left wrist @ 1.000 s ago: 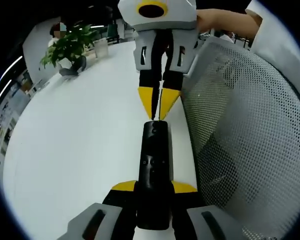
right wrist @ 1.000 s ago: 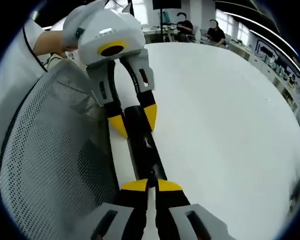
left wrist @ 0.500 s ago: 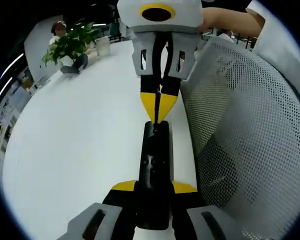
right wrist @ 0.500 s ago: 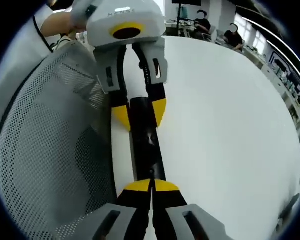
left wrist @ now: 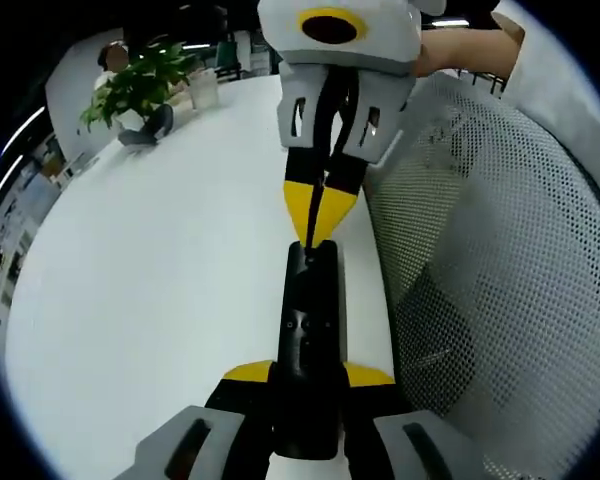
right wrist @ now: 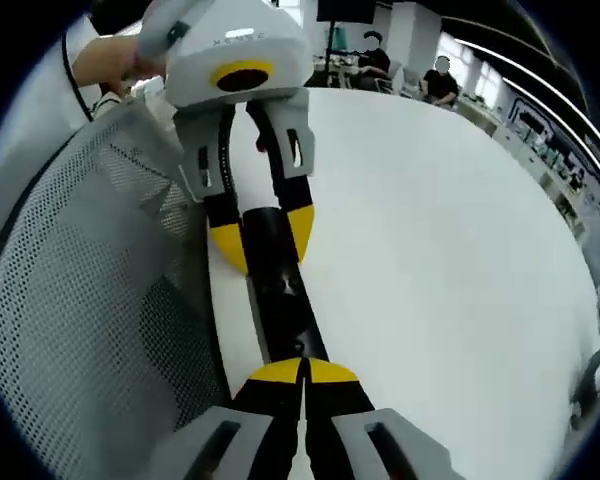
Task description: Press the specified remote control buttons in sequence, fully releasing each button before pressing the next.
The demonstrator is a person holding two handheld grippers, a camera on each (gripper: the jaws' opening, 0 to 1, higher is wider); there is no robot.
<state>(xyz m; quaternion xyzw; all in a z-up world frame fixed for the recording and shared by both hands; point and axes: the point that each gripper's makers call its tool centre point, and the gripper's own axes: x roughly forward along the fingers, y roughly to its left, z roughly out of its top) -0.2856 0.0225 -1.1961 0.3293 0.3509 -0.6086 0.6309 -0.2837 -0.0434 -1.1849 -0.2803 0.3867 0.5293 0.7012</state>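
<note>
The left gripper (left wrist: 308, 385) grasps the black remote (left wrist: 309, 320) above the white table (left wrist: 160, 270); the right gripper (left wrist: 316, 232), fingers clenched together, presses its tip on the remote's top end.

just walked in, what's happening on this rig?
A person is working a slim black remote control with two handheld grippers over a white table. The left gripper clamps one end of the remote between its yellow-tipped jaws. The right gripper, jaws shut, has its tips on the remote's far end, seemingly pressing a button. A grey mesh chair back stands alongside.
</note>
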